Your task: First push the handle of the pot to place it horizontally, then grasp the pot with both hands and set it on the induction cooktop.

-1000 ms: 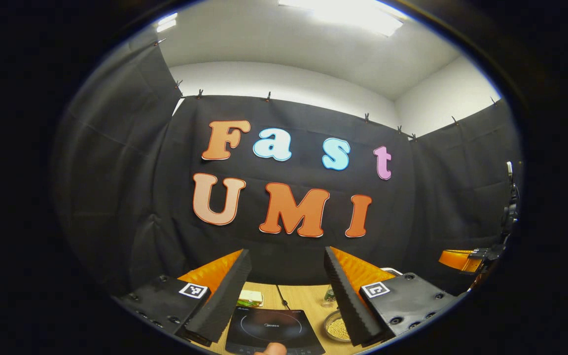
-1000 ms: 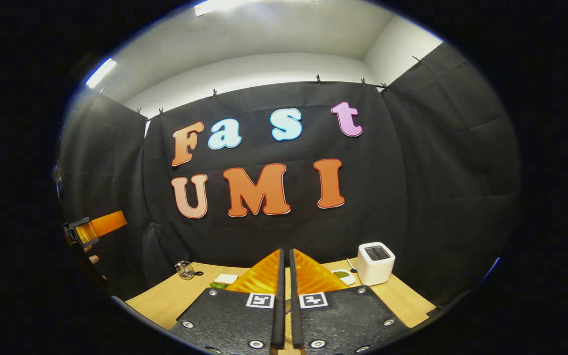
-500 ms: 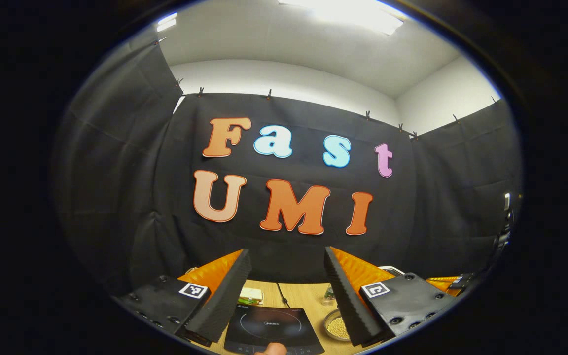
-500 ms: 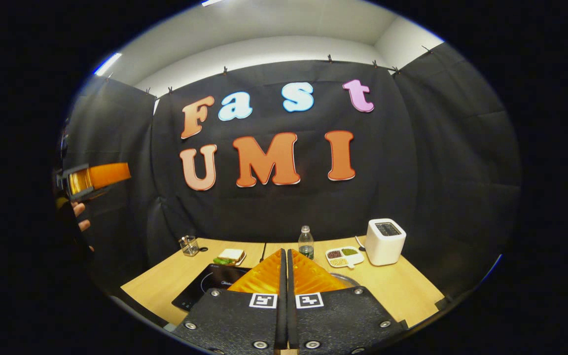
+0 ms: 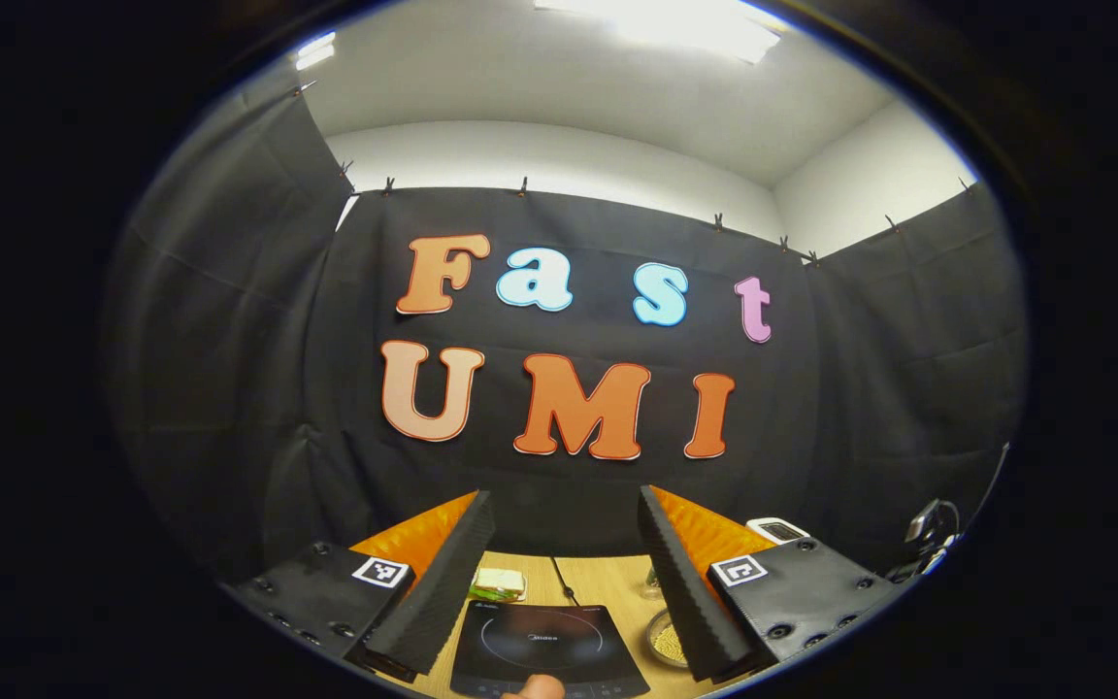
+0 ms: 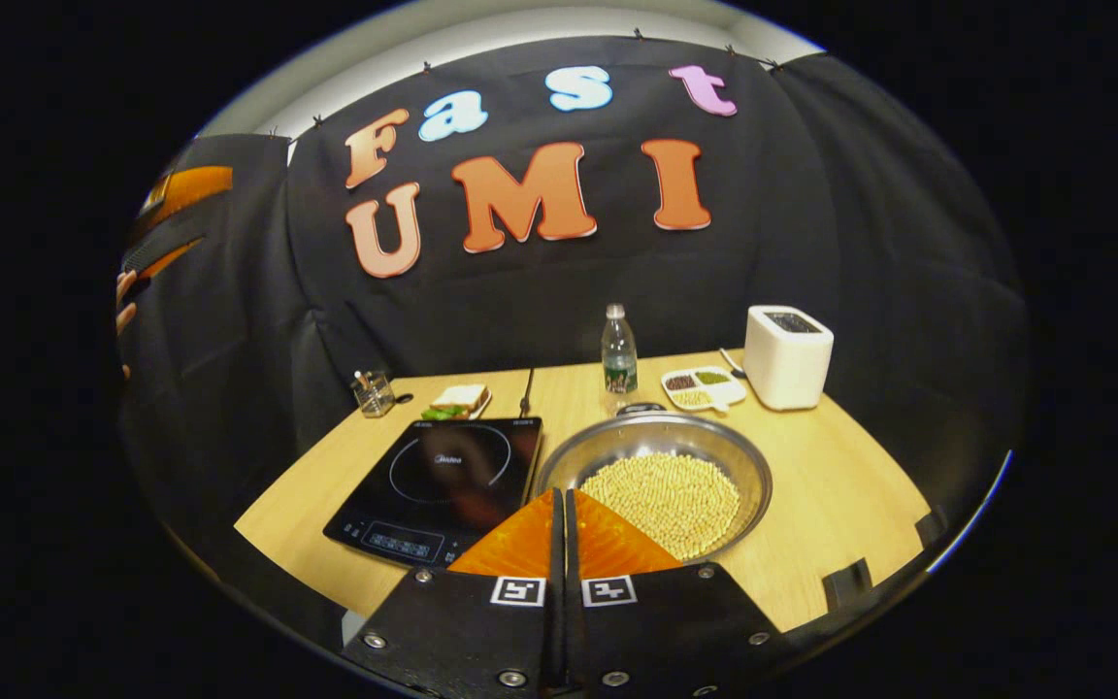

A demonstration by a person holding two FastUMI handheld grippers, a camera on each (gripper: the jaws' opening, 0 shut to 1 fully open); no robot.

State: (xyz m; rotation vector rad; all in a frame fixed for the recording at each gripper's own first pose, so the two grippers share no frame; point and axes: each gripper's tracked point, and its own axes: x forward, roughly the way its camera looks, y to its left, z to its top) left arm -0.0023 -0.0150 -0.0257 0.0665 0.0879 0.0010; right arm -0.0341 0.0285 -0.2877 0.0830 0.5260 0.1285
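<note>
A steel pot [image 6: 656, 449] full of pale yellow beans sits on the wooden table, right of the black induction cooktop [image 6: 438, 476]. Its small dark handle [image 6: 639, 409] is at the far rim. My right gripper [image 6: 559, 495] hovers above the pot's near rim, shut with nothing between its fingers. My left gripper [image 5: 563, 493] is held high and open, looking over the cooktop [image 5: 544, 646]; its right finger hides most of the pot [image 5: 664, 641]. In the right gripper view the left gripper [image 6: 180, 189] and the hand [image 6: 122, 291] holding it appear far up on the left.
Along the table's back edge stand a water bottle [image 6: 618, 349], a white toaster [image 6: 787, 354], a divided dish [image 6: 703, 386], a sandwich plate [image 6: 457, 398] and a small glass [image 6: 372, 391]. A cord [image 6: 526, 388] runs back from the cooktop.
My right gripper has tipped down and moved lower, bringing the table, cooktop and pot into its view. It has dropped out of the left gripper view's right edge. The left gripper has barely moved.
</note>
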